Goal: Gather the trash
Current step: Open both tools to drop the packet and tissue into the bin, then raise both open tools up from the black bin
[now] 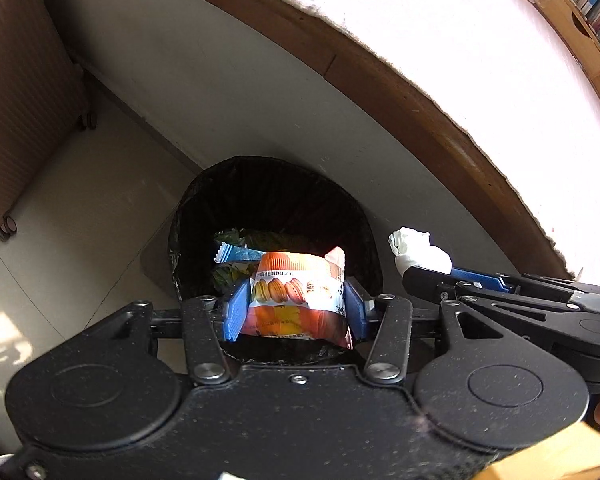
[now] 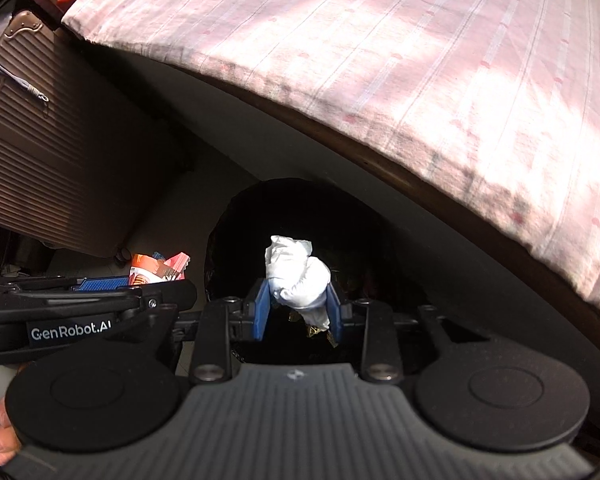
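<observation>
Lettering "GenRobot.AI" marks the left gripper [image 2: 140, 280], clamped on an orange macaron-printed snack wrapper [image 1: 296, 296] above the black-bagged trash bin [image 1: 276, 184]; the right gripper [image 2: 298, 308] pinches crumpled white tissue [image 2: 298, 276] over it.

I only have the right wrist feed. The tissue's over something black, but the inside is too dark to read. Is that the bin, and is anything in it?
Observer: Yes, a bin with a black liner. The left wrist view shows wrappers already lying inside.
Operator: What exactly is the left gripper carrying? I see only an orange edge.
Observer: The left gripper is shut on a snack packet printed with macarons, held over the bin's opening.
Operator: And my tissue, is it over the opening too?
Observer: From the left view, the tissue in the right gripper sits toward the bin's right rim, near the bed frame; whether it clears the rim I cannot tell.
</observation>
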Tool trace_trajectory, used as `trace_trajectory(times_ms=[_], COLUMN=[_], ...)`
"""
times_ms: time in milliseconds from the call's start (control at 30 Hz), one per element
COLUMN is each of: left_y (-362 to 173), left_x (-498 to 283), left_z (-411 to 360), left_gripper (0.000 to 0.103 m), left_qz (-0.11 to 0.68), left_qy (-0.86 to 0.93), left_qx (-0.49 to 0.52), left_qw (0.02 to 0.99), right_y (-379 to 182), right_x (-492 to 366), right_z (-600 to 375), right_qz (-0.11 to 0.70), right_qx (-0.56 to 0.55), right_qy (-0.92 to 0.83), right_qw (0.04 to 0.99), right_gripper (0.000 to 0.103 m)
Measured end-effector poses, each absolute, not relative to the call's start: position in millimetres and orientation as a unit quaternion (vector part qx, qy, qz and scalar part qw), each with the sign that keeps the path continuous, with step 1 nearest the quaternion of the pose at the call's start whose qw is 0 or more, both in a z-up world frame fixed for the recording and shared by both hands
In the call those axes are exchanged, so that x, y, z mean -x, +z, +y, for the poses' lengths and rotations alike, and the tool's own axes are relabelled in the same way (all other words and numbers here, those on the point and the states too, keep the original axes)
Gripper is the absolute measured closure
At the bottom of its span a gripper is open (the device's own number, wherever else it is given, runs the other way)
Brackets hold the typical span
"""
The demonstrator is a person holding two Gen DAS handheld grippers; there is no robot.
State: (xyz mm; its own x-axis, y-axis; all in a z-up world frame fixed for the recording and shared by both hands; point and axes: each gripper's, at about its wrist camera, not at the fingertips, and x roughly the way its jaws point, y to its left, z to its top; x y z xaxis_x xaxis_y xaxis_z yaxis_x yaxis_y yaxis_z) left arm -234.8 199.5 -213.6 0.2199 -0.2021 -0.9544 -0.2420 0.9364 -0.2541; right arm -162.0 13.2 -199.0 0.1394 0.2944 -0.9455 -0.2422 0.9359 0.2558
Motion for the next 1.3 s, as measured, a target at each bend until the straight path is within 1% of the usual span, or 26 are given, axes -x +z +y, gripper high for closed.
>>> trace_trajectory(times_ms=[167,433,500,533,700,800,900,1100,1167,1300], left_y=[-219.5,-225.8,-225.6,-225.1,-223.7,-222.3,-219.1,-195.0,-177.0,-131.7], left_x=[236.8,236.9,236.6,236.3,233.5,232.0,230.5,228.4,230.1,232.5], left_z=[204.0,205.7,205.9,206.1,207.3,207.9,208.9,210.6,213.1,219.8], left_gripper=[0.054,0.045,0.043,0.041,0.032,0.028,0.028,0.028,0.027,0.022], left_qz=[0.627,0.63,0.63,0.631,0.636,0.635,0.633,0.618,0.601,0.553], left_qy=[0.017,0.03,0.032,0.033,0.044,0.049,0.05,0.044,0.037,0.025], left_qx=[0.187,0.196,0.196,0.196,0.193,0.193,0.191,0.183,0.182,0.179], left_qw=[0.756,0.751,0.75,0.75,0.746,0.746,0.749,0.763,0.777,0.813], right_y=[-198.9,-199.8,-202.5,-202.9,-204.4,-206.7,-205.1,-186.2,-170.9,-132.9], right_x=[155.7,151.3,152.1,151.6,152.6,149.8,148.5,148.2,149.5,148.5], right_z=[13.4,14.6,11.9,11.4,7.7,2.0,0.4,1.1,-3.8,-23.4], right_qz=[0.632,0.634,0.635,0.636,0.637,0.637,0.634,0.617,0.604,0.569], right_qx=[-0.02,-0.015,-0.017,-0.018,-0.02,-0.023,-0.021,-0.019,-0.035,-0.077], right_qy=[0.182,0.185,0.185,0.185,0.185,0.183,0.184,0.19,0.191,0.194], right_qw=[0.753,0.751,0.75,0.749,0.748,0.749,0.75,0.763,0.773,0.795], right_gripper=[0.065,0.061,0.055,0.048,0.046,0.044,0.043,0.041,0.04,0.038])
